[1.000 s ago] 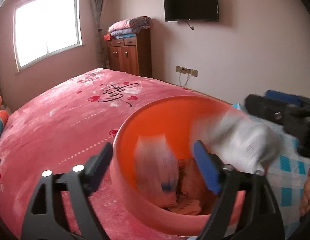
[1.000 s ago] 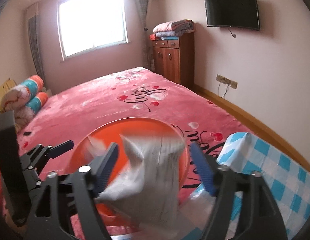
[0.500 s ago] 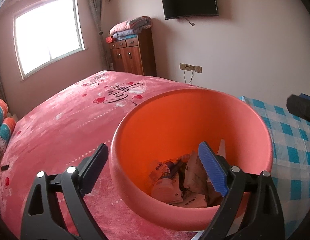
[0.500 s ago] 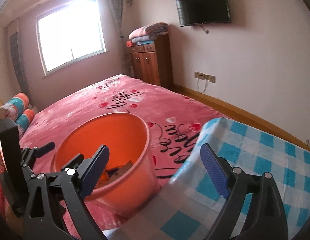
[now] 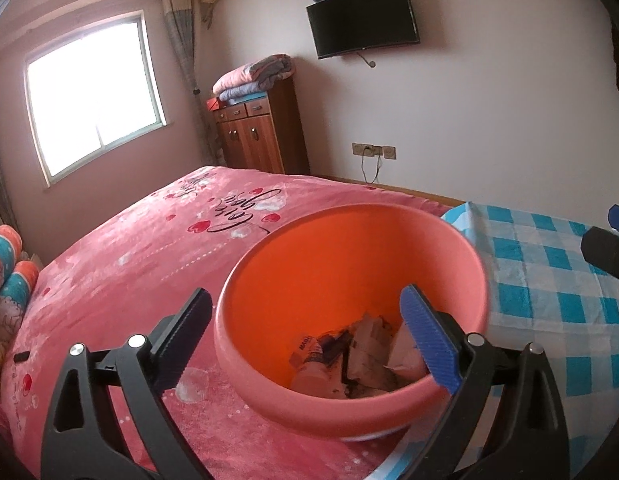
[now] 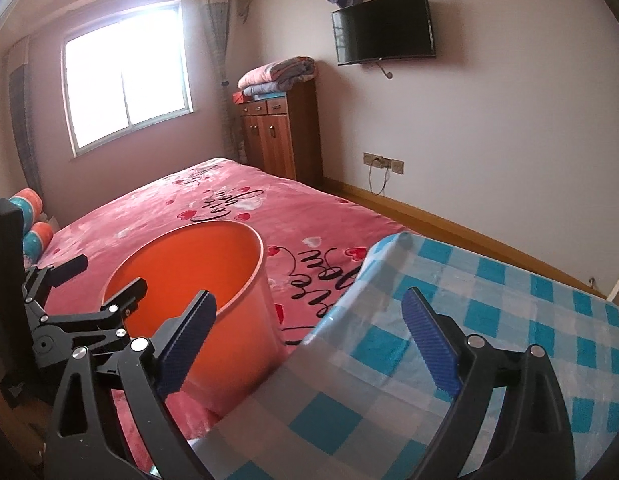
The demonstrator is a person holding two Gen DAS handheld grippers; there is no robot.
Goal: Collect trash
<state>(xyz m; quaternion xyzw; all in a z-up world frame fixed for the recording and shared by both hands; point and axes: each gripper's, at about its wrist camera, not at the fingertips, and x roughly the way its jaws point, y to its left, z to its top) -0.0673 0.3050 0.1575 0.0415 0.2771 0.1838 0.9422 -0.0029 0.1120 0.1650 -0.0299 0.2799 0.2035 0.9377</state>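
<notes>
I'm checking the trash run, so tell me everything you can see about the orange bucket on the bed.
The orange bucket is a round, smooth, plastic-looking pail with a thick rolled rim, standing upright and open-topped on the pink bedspread, beside the blue checked cloth. At its bottom lies a pile of trash: crumpled pale wrappers and a small tube-like container. Neither gripper touches it.

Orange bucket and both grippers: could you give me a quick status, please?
Left gripper open, empty, jaws just opening. Right gripper open, empty over checked cloth. Orange bucket upright on bed, trash inside. Nothing blocking.
</notes>
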